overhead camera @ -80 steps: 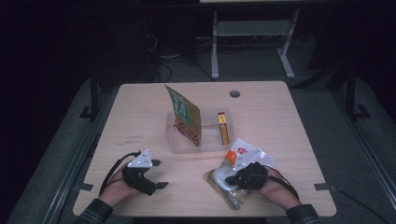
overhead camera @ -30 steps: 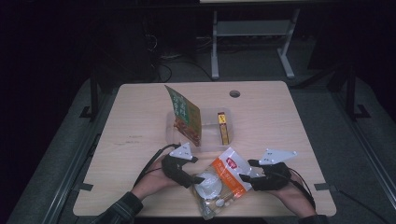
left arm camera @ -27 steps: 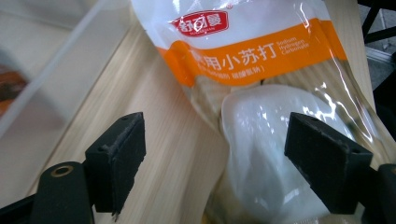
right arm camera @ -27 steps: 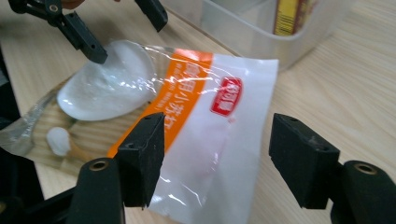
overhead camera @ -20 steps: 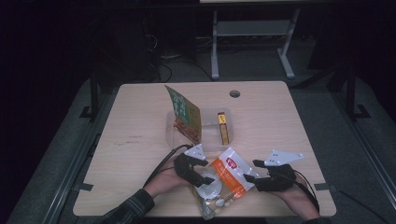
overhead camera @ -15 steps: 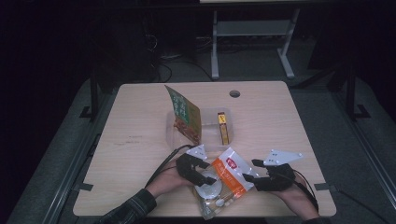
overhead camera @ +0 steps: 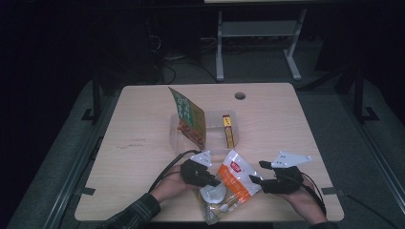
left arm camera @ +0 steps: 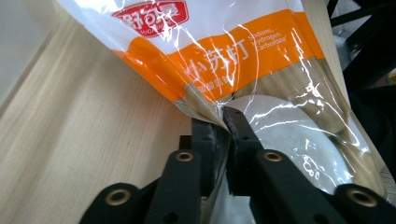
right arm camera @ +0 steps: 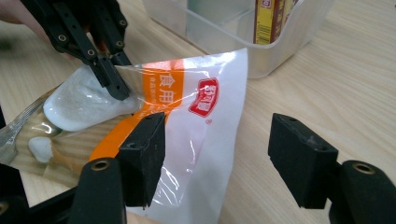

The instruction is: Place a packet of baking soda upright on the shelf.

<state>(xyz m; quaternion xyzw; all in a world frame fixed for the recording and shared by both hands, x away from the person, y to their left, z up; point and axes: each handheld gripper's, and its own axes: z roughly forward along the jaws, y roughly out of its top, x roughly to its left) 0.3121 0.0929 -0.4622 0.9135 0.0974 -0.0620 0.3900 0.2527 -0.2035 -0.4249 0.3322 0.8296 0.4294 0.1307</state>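
A clear bag with an orange band and white powder inside (overhead camera: 235, 180) lies near the table's front edge. My left gripper (overhead camera: 214, 182) comes at it from the left. Its jaws have just been closing and now pinch the bag's crinkled side edge (left arm camera: 212, 103) between the pads (left arm camera: 223, 116). In the right gripper view the same gripper (right arm camera: 112, 79) grips the bag (right arm camera: 187, 107) at its far side. My right gripper (overhead camera: 258, 172) rests to the right of the bag, open (right arm camera: 219, 140), with its left jaw over the bag's white corner and not pressing on it.
A clear plastic tub (overhead camera: 175, 131) stands mid-table behind the bag. In it a green packet (overhead camera: 189, 116) stands upright and a slim yellow box (overhead camera: 229, 129) lies at the right. The tub wall (right arm camera: 280, 56) is close beyond my right gripper. A cable hole (overhead camera: 239, 96) lies at the back.
My left gripper came in from the left to the bag and shut on its edge. My right gripper, earlier on the bag, has let go and stays to its right.
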